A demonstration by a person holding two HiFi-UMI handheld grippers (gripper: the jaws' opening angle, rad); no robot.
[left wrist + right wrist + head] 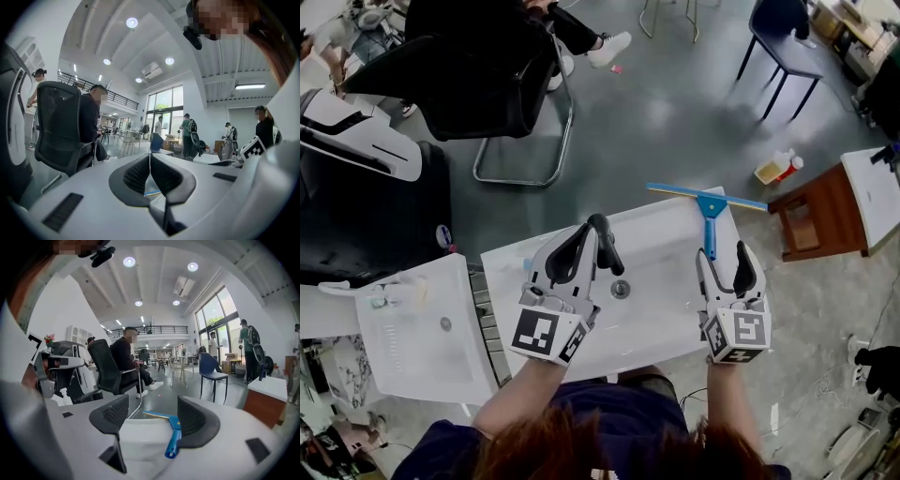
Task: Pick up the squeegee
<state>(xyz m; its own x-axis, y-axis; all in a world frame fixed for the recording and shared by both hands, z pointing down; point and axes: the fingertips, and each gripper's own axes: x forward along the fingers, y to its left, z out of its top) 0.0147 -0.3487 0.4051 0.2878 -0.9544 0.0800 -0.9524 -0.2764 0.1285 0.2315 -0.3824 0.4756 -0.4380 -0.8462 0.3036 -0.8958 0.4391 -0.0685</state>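
okay, hard bits first: in the right gripper view the right-hand jaw covers the far end of the squeegee point(174, 434) blade and part of its blue handle, and in the left gripper view the squeegee can't be made out at all, with the left gripper point(150, 176) body filling the lower frame. now the count: one squeegee, two grippers, two white sinks, one black office chair point(483, 80) with a seated person whose upper body is cut off at the top of the head view. from the head view, the squeegee point(705, 202) lies flat on the far right of the bigger sink point(656, 328), blade along the far edge, handle pointing back at the person. the smaller sink point(422, 328) sits just to the left. the left gripper point(598, 230) is clenched on nothing, pads pressed together, hovering over the sink near the drain point(621, 289). the right gripper point(724, 258) is released, jaws wide. only the right gripper view shows the handle's near tip lying between the pads of the right gripper point(152, 420), closer to the right one, not squeezed. only the head view shows the drain and the brown cabinet point(811, 220) off to the right.
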